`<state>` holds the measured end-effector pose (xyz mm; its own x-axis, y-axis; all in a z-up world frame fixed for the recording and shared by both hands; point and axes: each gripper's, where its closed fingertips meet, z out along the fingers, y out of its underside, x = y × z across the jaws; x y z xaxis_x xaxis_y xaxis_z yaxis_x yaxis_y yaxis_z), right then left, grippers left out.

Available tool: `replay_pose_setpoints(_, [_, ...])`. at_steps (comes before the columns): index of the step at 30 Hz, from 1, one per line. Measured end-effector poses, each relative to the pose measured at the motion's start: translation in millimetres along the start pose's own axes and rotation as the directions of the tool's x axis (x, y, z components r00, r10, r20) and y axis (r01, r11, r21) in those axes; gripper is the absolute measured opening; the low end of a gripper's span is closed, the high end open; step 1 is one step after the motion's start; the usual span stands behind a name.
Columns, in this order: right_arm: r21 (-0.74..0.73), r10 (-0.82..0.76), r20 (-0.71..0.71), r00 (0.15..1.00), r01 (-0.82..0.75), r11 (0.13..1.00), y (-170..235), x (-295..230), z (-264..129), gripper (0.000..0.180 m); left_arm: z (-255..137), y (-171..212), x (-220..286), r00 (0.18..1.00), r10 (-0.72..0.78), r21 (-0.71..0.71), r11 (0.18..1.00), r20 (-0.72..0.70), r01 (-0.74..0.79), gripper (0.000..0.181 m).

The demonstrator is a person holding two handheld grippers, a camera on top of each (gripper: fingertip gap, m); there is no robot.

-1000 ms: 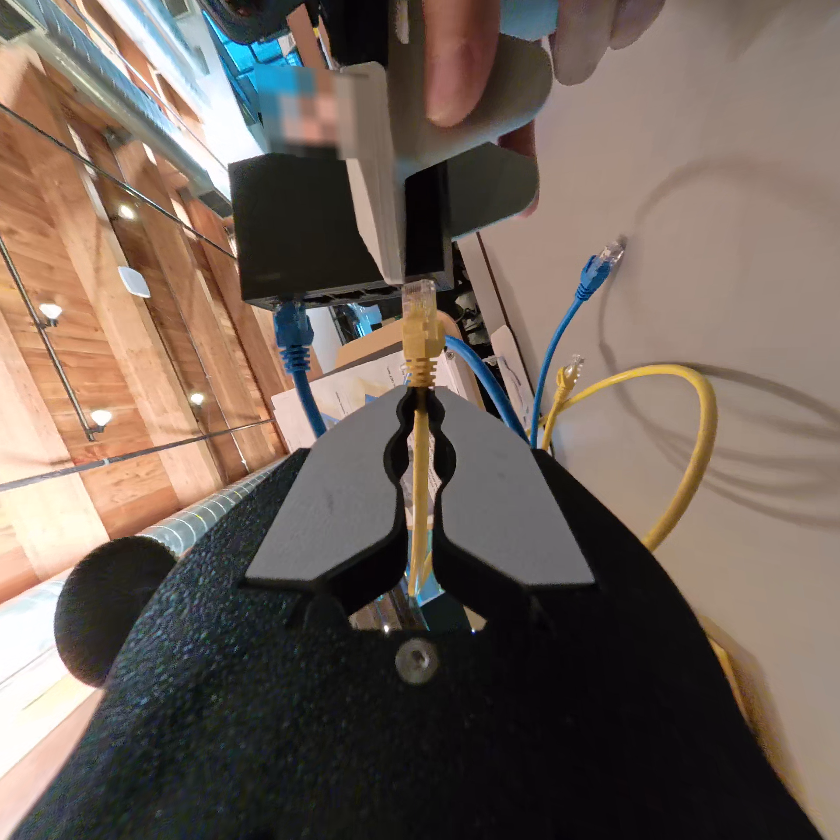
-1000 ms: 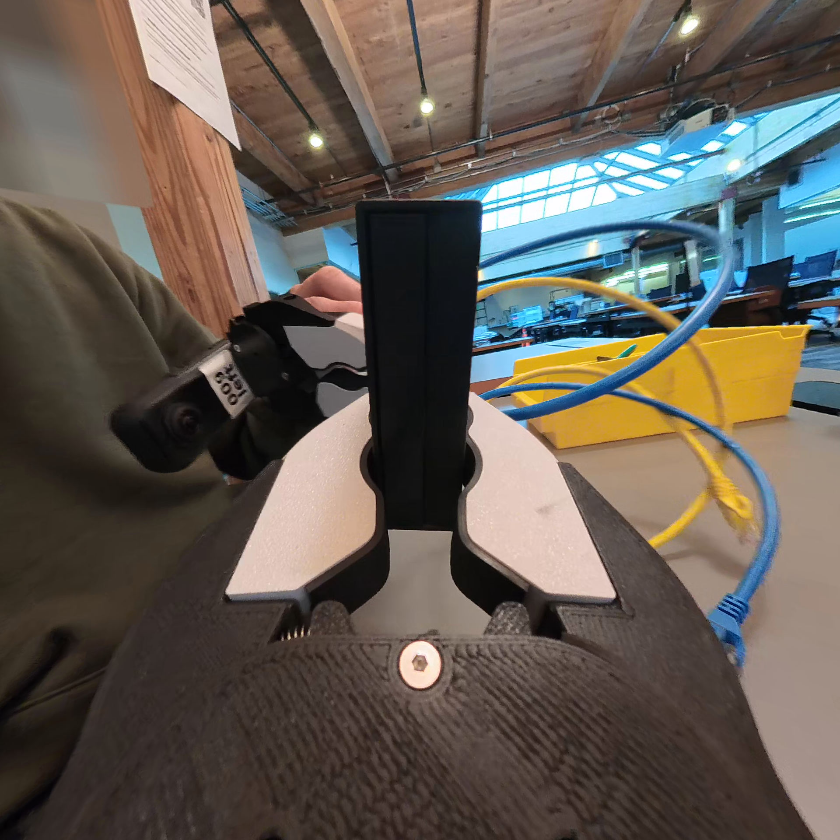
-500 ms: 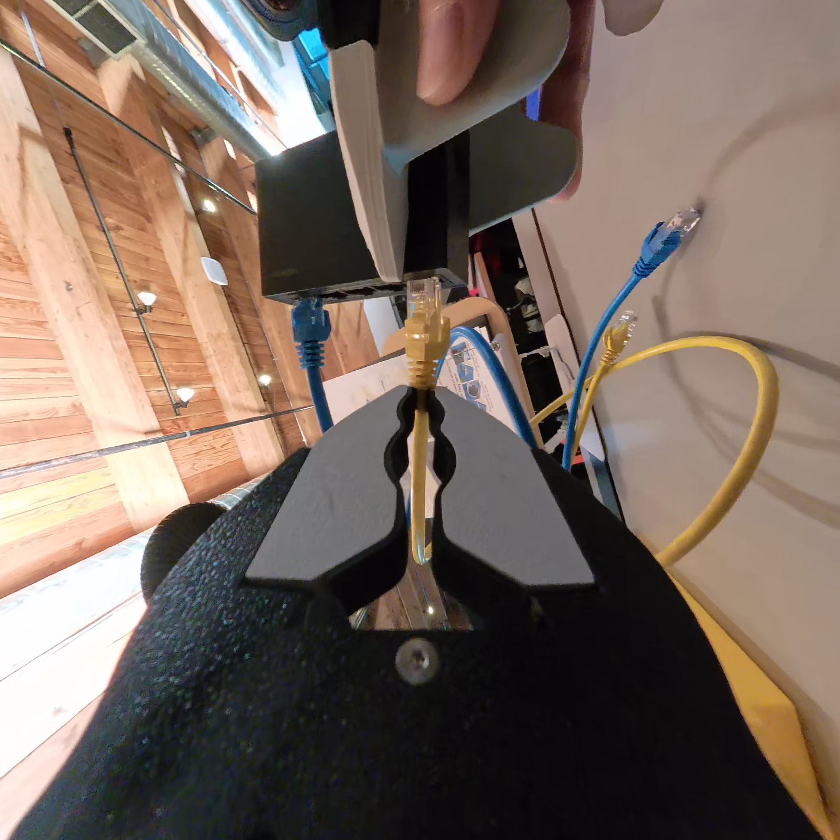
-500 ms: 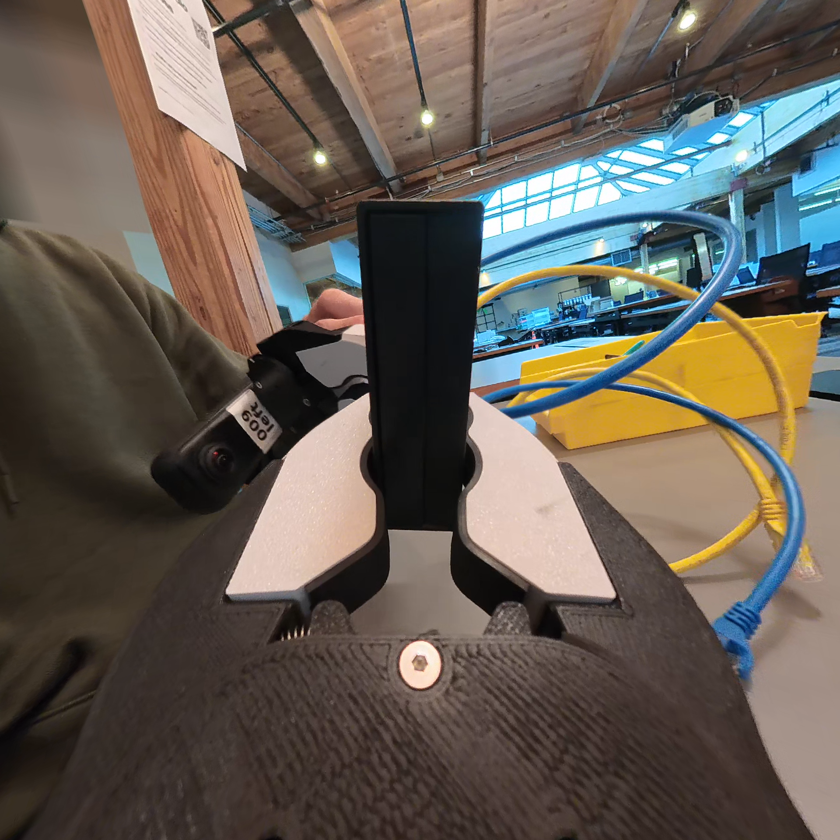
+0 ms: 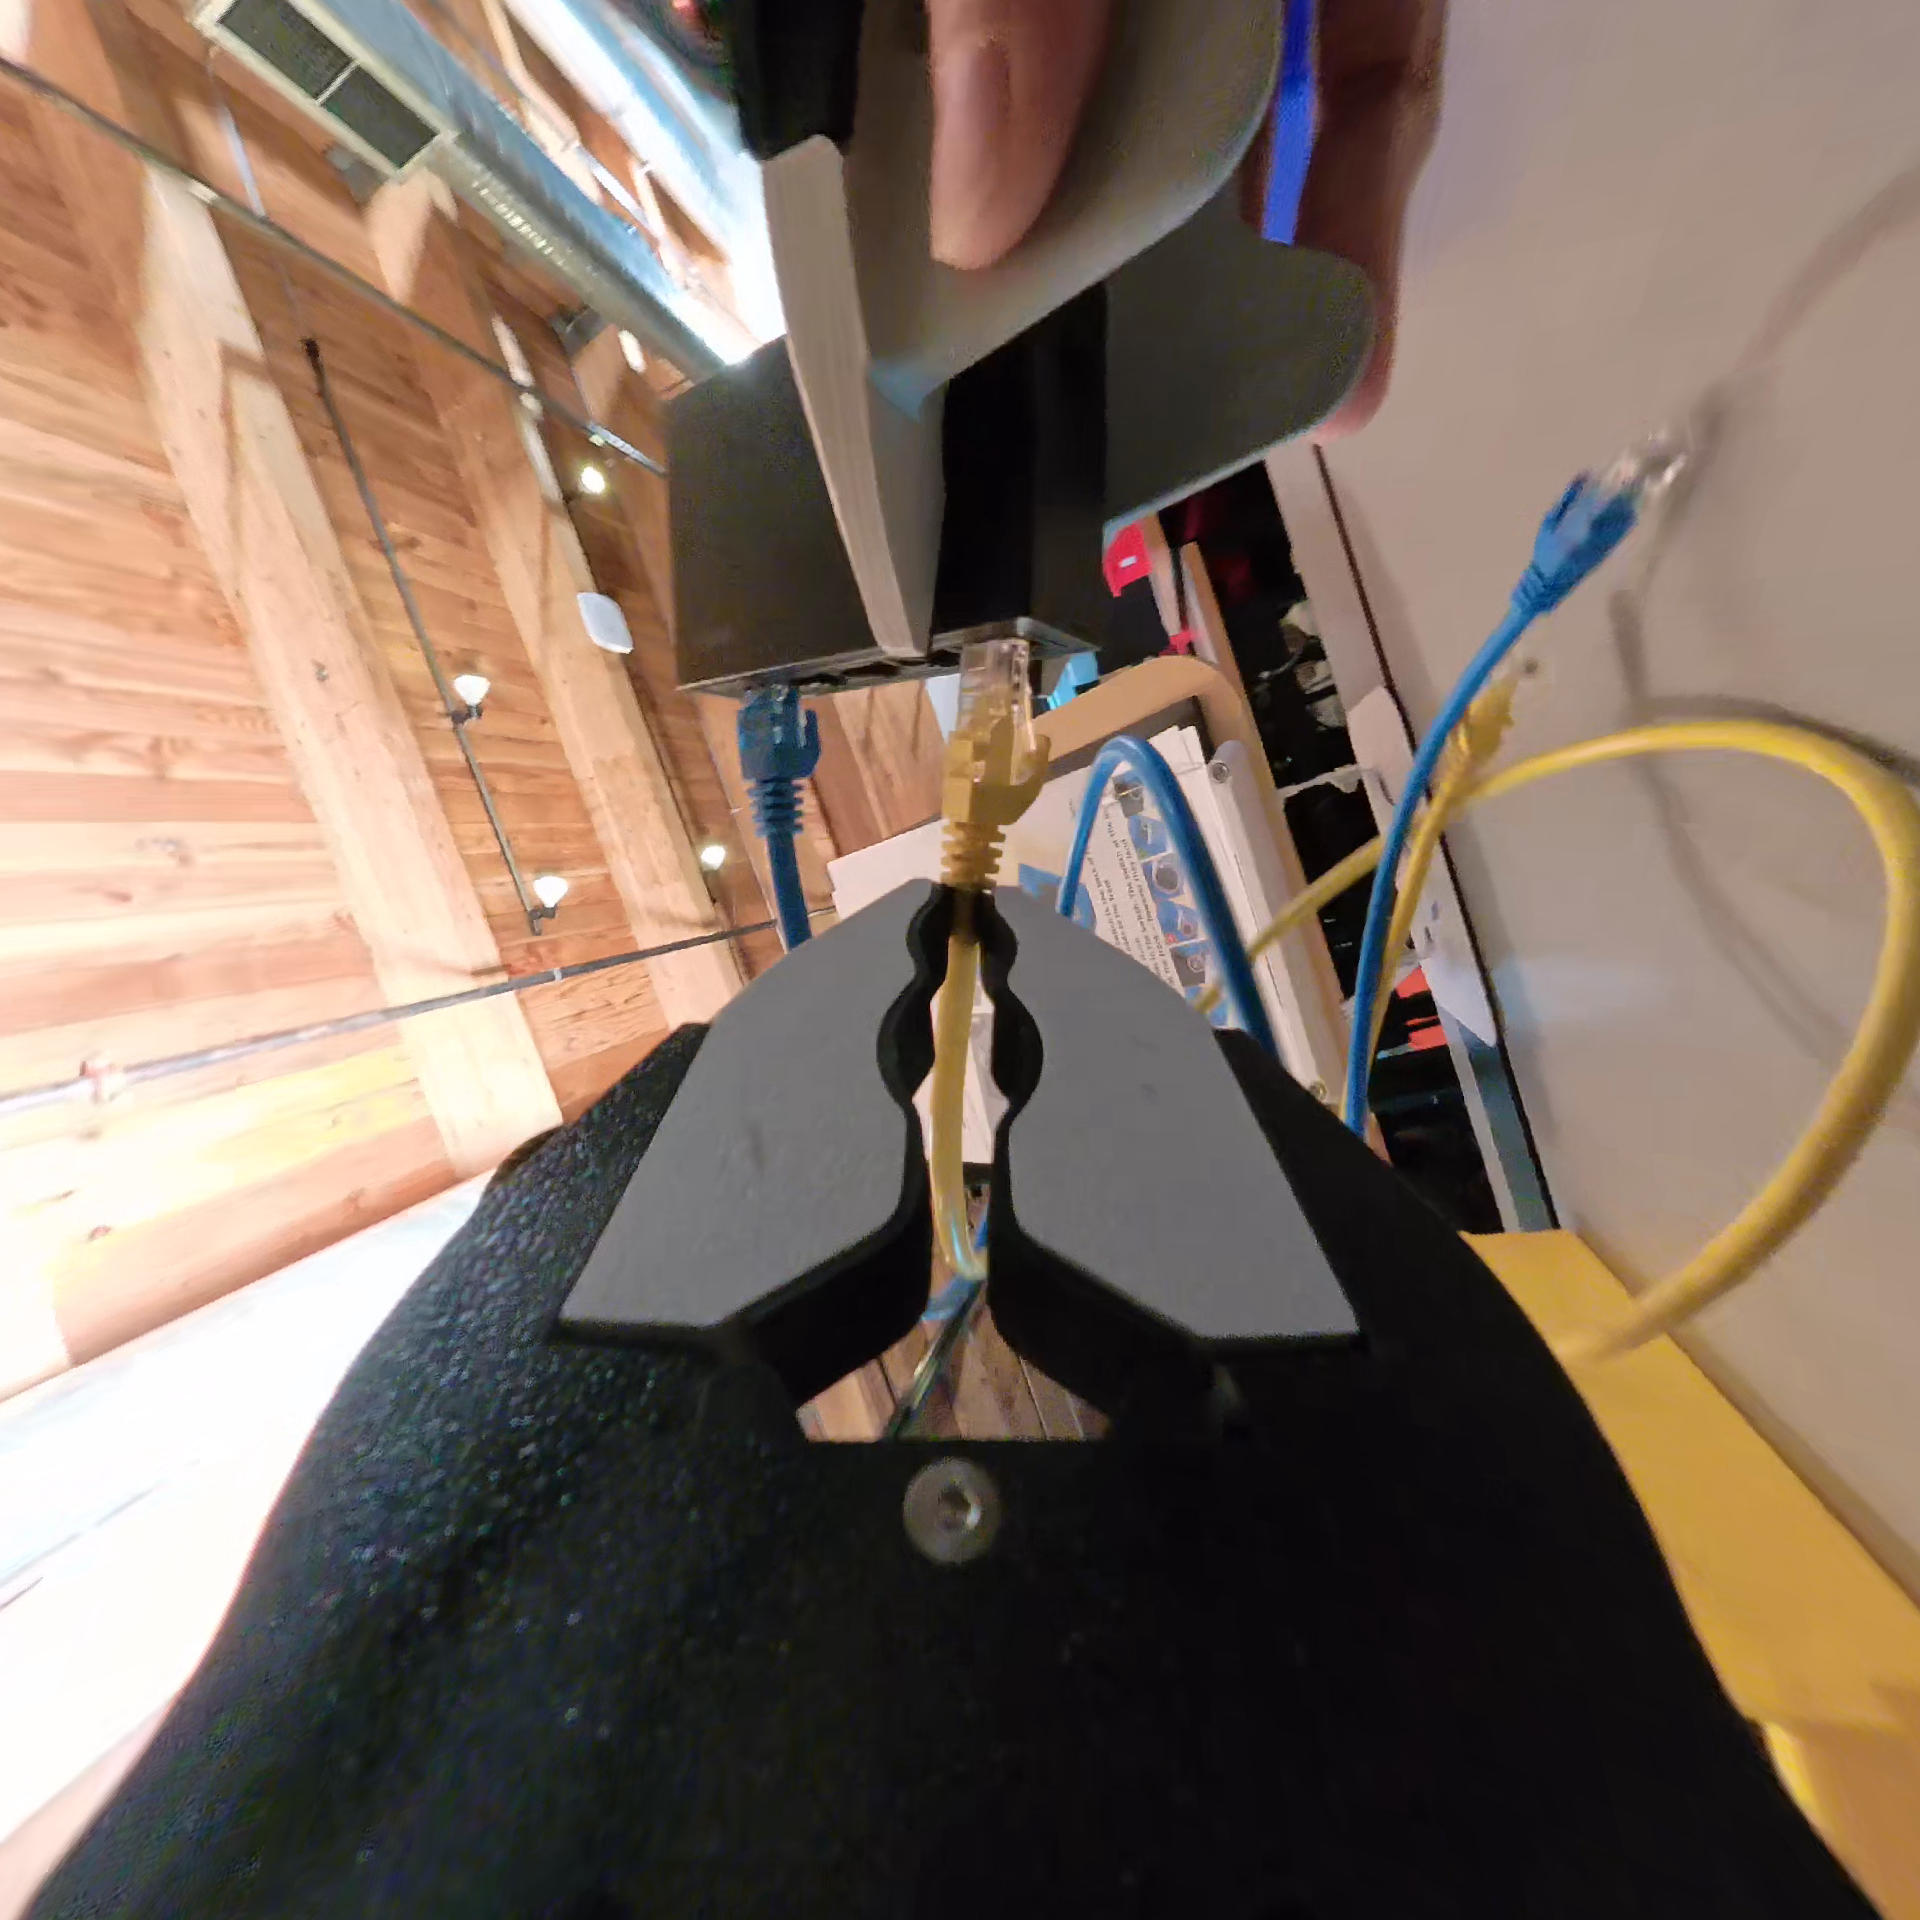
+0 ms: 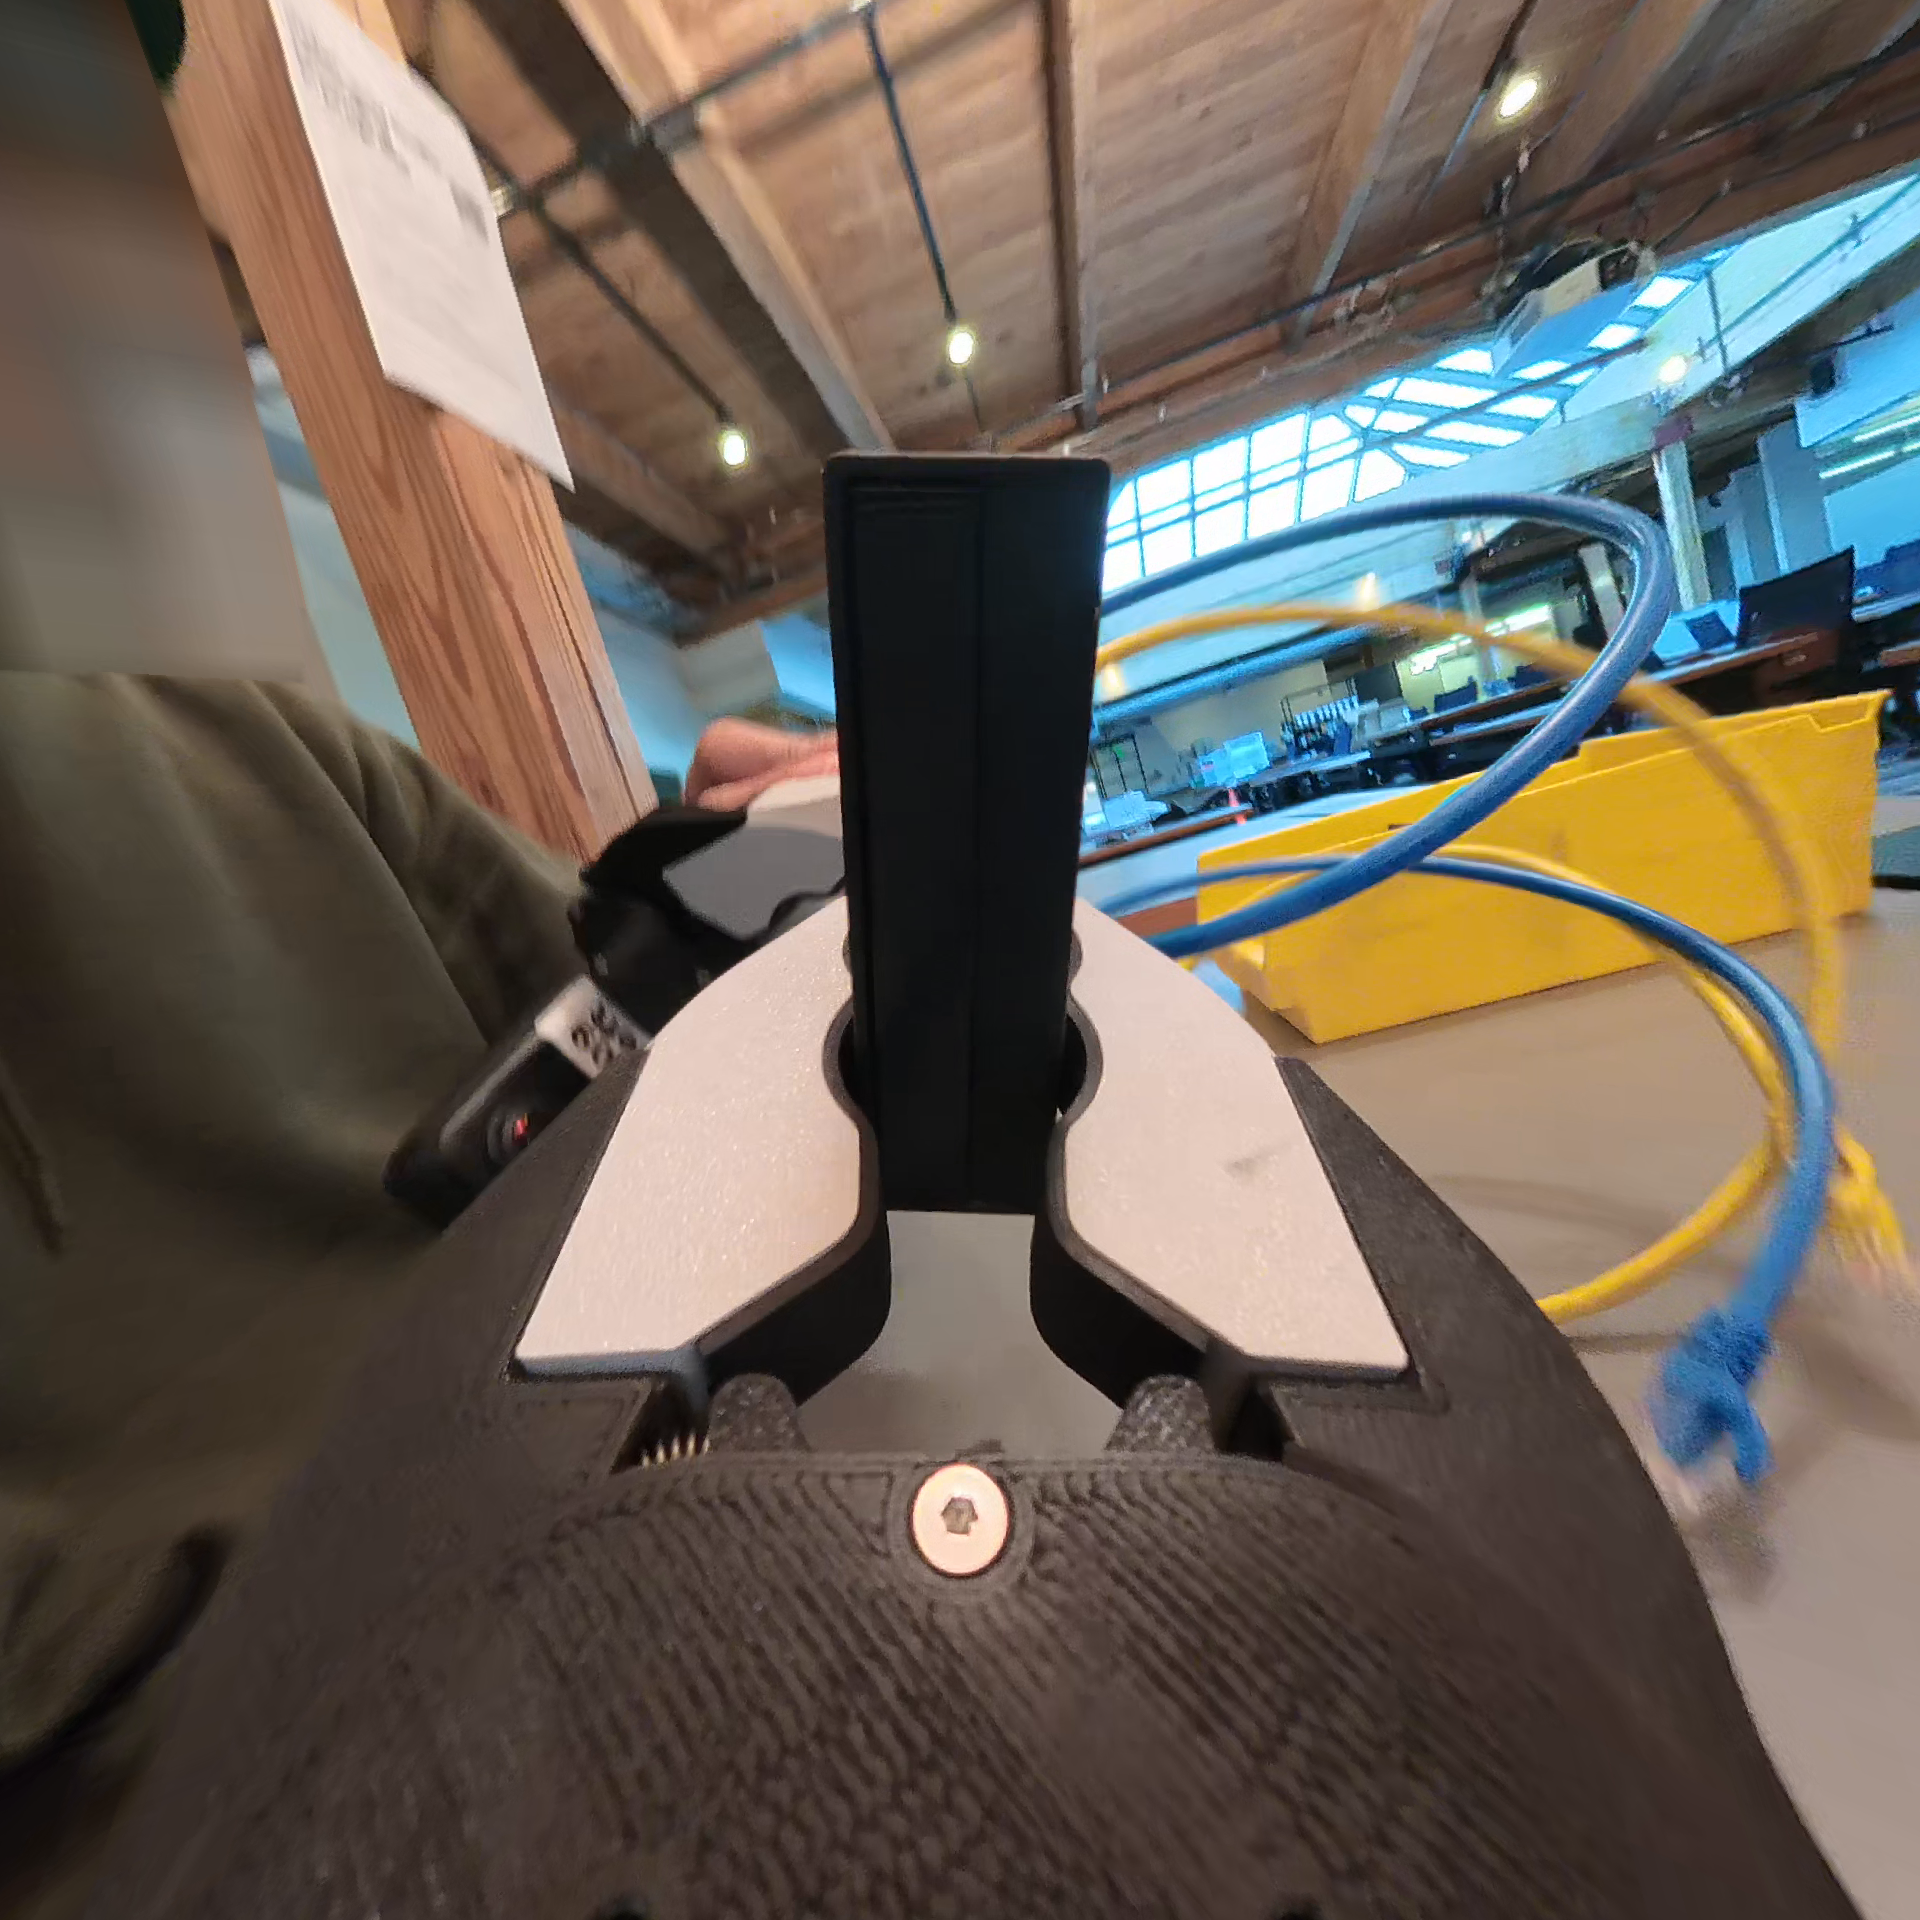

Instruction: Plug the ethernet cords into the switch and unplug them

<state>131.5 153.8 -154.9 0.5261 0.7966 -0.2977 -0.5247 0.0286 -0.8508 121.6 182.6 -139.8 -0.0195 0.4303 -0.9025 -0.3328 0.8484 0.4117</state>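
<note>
The switch (image 5: pixel 769 540), a black box, sits in the upper centre of my left wrist view, clamped edge-on between the grey fingers of my right gripper (image 5: pixel 1023 499), with a hand (image 5: pixel 987 125) pressing on that gripper from the top of the frame. In my right wrist view the same switch (image 6: pixel 966 831) stands upright at frame centre, and my right gripper (image 6: pixel 966 1039) is closed against both of its sides. My left gripper (image 5: pixel 961 914) is closed on the yellow cord (image 5: pixel 951 1081) just behind its boot; the clear plug (image 5: pixel 992 675) points up at the port face, its tip at the port opening, though I cannot tell how far it is seated. Compared with one second ago, the switch fills more of the left wrist view and the plug tip has moved from just below the port row to the port edge. A blue cord (image 5: pixel 774 758) is plugged into a port further left on the same face. At the right of the left wrist view a loose blue plug (image 5: pixel 1579 530) and a loose yellow plug (image 5: pixel 1486 717) hang against the grey table (image 5: pixel 1714 312); both are blurred. In the right wrist view the loose cords have swung lower right, and a yellow bin (image 6: pixel 1558 883) stands at right centre.
</note>
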Motion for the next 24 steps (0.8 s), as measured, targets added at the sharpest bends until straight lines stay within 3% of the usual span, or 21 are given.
replay_pose_setpoints(6, [0.034, 0.075, 0.015, 0.997, -0.075, 0.997, -3.1, 2.7, -3.3, 0.030, 0.9, -2.3, 1.2, 0.990, -0.030, 0.025, 0.999, 0.137, 0.027, 0.004])
replay_pose_setpoints(9, [0.032, 0.093, 0.022, 0.995, -0.094, 0.995, -2.7, 2.8, -3.5, 0.030, -0.4, -3.6, 2.9, 0.980, 0.026, 0.081, 0.996, 0.198, -0.043, 0.004])
replay_pose_setpoints(11, [0.015, 0.031, -0.013, 0.999, -0.030, 0.999, -2.1, 4.2, -2.5, 0.030, 1.9, -0.5, 17.5, 0.995, -0.020, 0.106, 0.994, 0.099, 0.009, 0.006])
replay_pose_setpoints(14, [-0.030, -0.086, -0.081, 0.993, 0.083, 0.996, -2.0, 7.3, -4.0, 0.033, -6.6, 0.0, 45.2, 0.966, -0.213, 0.105, 0.968, -0.145, 0.229, 0.005])
replay_pose_setpoints(16, [-0.038, -0.134, -0.118, 0.984, 0.130, 0.991, -4.4, 10.1, -7.3, 0.030, -20.1, -5.3, 75.4, 0.890, -0.307, 0.064, 0.935, -0.337, 0.348, 0.005])
replay_pose_setpoints(20, [-0.064, -0.163, -0.126, 0.978, 0.156, 0.986, -2.9, 10.5, -7.0, 0.030, -60.8, -29.8, 131.8, 0.615, -0.413, -0.024, 0.842, -0.672, 0.539, 0.005])
replay_pose_setpoints(22, [-0.076, -0.166, -0.115, 0.979, 0.158, 0.985, -0.7, 9.3, -5.2, 0.030, -70.9, -33.3, 142.8, 0.492, -0.469, -0.098, 0.789, -0.733, 0.607, 0.006])
replay_pose_setpoints(24, [-0.085, -0.165, -0.099, 0.981, 0.157, 0.984, 1.0, 7.6, -3.5, 0.030, -76.0, -34.3, 145.1, 0.313, -0.528, -0.203, 0.706, -0.790, 0.678, 0.006])
